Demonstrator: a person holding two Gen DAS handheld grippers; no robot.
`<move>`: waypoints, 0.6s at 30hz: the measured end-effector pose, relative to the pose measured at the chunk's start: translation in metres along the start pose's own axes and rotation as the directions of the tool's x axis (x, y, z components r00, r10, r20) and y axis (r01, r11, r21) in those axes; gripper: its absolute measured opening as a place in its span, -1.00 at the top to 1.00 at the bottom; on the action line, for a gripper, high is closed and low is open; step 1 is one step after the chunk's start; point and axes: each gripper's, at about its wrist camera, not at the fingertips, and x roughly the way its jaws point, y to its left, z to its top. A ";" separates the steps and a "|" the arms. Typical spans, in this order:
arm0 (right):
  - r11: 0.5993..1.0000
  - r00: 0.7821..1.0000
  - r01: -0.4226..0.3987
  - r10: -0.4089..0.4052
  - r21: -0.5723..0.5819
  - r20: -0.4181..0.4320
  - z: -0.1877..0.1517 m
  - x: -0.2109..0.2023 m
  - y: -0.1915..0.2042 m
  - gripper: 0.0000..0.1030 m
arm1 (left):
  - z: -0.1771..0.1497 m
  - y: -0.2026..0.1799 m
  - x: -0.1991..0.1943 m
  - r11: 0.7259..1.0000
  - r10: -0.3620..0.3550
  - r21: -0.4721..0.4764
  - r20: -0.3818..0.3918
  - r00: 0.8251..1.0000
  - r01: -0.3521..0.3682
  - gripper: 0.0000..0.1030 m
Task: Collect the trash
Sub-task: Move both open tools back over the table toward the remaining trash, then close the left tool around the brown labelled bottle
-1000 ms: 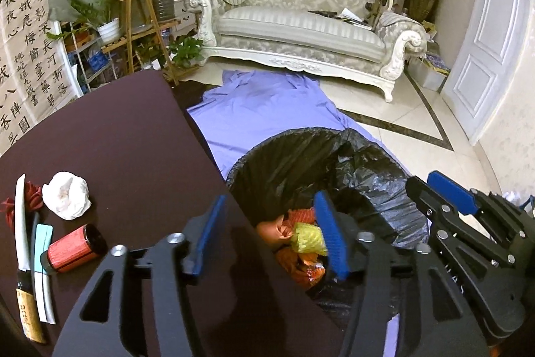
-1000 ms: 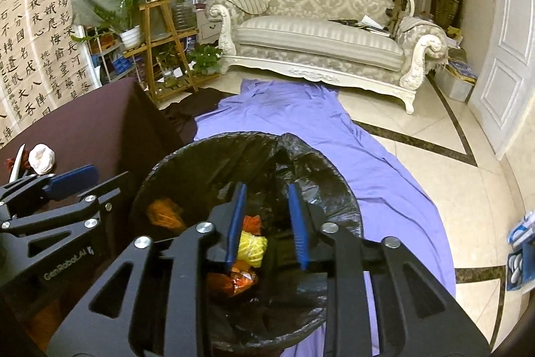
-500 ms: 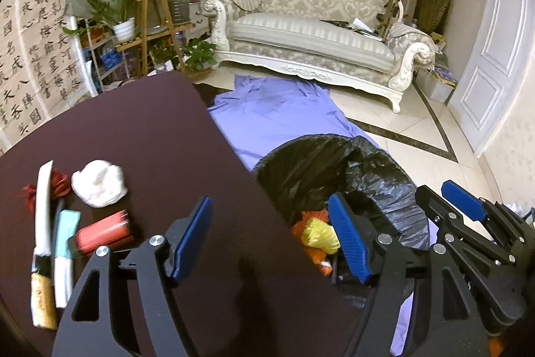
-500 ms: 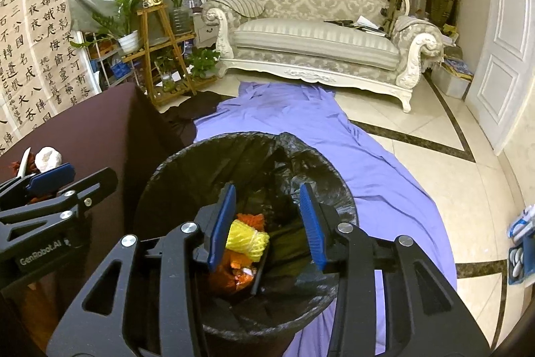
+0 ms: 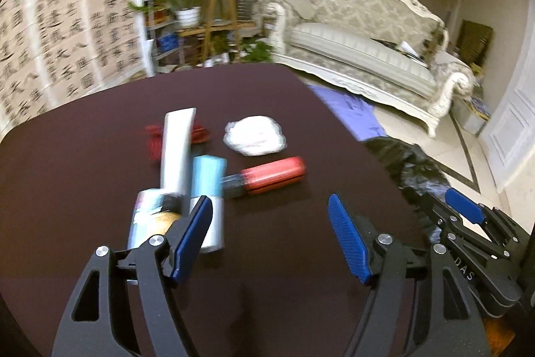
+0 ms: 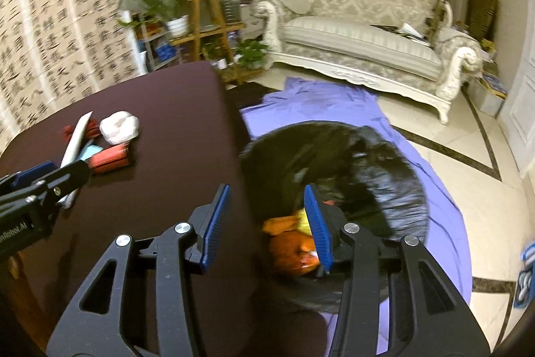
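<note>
On the dark brown table [image 5: 83,163] lie a crumpled white paper ball [image 5: 254,136], a red cylinder [image 5: 274,176], a white tube [image 5: 176,146], a pale blue tube [image 5: 208,171] and red string [image 5: 153,141]. My left gripper [image 5: 271,231] hangs open just short of them, nothing between its fingers. My right gripper [image 6: 267,223] straddles the table edge and the black-lined trash bin [image 6: 384,156]; its jaws are opening and empty. Orange and yellow trash [image 6: 291,243] lies inside the bin. Each gripper shows at the edge of the other's view.
A purple sheet [image 6: 321,102] covers the floor under the bin. An ornate cream sofa [image 6: 361,32] stands at the back, with a wooden plant stand [image 6: 207,32] to its left and a calligraphy screen [image 6: 50,49] behind the table.
Both grippers swung left from above the bin toward the table. The left one now faces the table items. The right jaws widened; the yellow bundle lies in the bin.
</note>
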 end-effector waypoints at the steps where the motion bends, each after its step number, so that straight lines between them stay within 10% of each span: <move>1: 1.000 1.000 -0.008 0.008 -0.009 -0.002 -0.001 0.000 0.006 0.14 | -0.002 0.009 -0.002 1.000 0.014 -0.013 0.000 1.000 -0.014 -0.36; 18: 0.991 0.996 -0.089 0.086 -0.102 -0.037 -0.006 0.002 0.063 0.14 | -0.017 0.055 0.013 0.995 0.079 -0.052 -0.072 0.994 -0.083 0.21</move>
